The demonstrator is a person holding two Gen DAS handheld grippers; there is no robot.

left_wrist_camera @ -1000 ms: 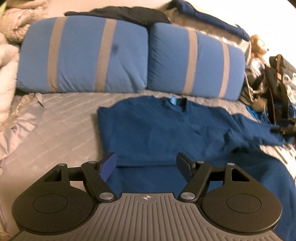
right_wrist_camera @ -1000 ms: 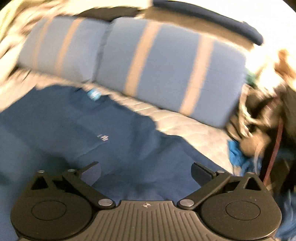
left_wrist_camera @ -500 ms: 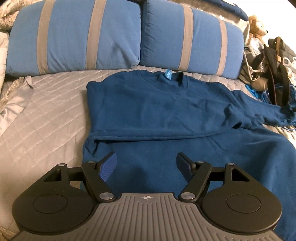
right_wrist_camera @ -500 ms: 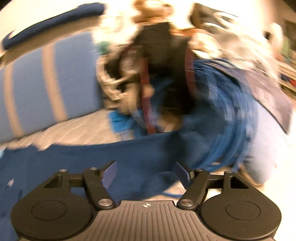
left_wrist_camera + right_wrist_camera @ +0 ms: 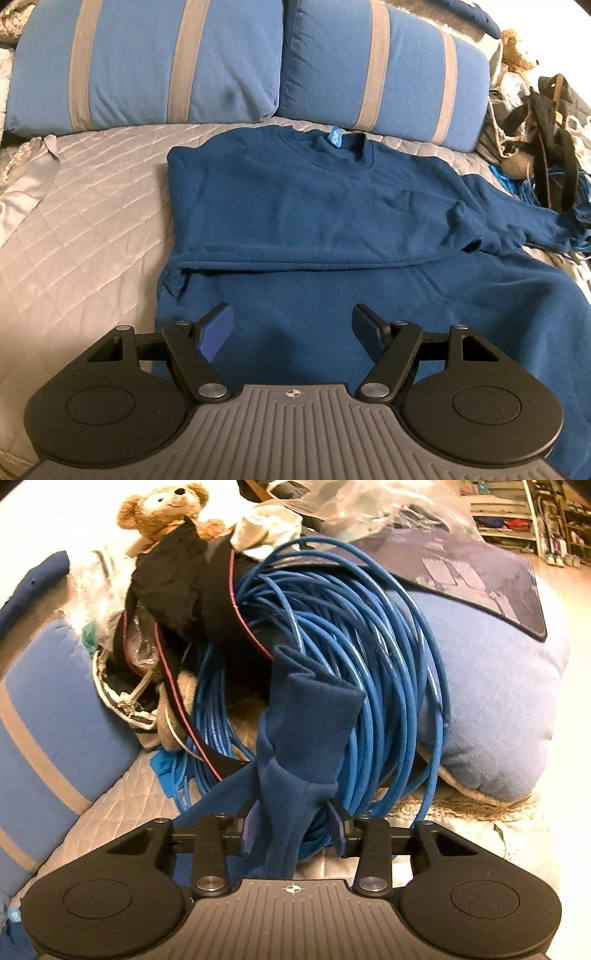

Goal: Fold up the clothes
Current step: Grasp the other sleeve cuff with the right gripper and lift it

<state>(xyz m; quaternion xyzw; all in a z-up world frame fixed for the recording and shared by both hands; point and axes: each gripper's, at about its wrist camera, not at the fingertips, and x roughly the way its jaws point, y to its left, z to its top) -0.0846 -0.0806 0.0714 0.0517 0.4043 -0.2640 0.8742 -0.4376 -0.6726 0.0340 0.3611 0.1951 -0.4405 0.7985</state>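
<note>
sleeve end caught, ready to fold in

swinging away from the pillows, the right gripper (image 5: 293,834) has gone from open over the sweater body a second ago to clamped on the bunched cuff of the sleeve (image 5: 306,731), which stands up between its jaws in front of a coil of blue cable (image 5: 369,657) and a teddy bear (image 5: 162,509). the left gripper (image 5: 291,328) has only drifted a little; it hovers open and empty above the lower part of the sweater (image 5: 314,206).

the sweater lies flat on the grey quilt (image 5: 85,206), collar toward the two striped pillows (image 5: 155,62), one sleeve already folded across the chest, the other trailing off to the right into the clutter. it looks like soft, thick fleece: light, limp, not slippery, likely to sag and crease wherever it is not supported. the cuff is a good hold for drawing the sleeve across; the cable sits close and could snag.
</note>
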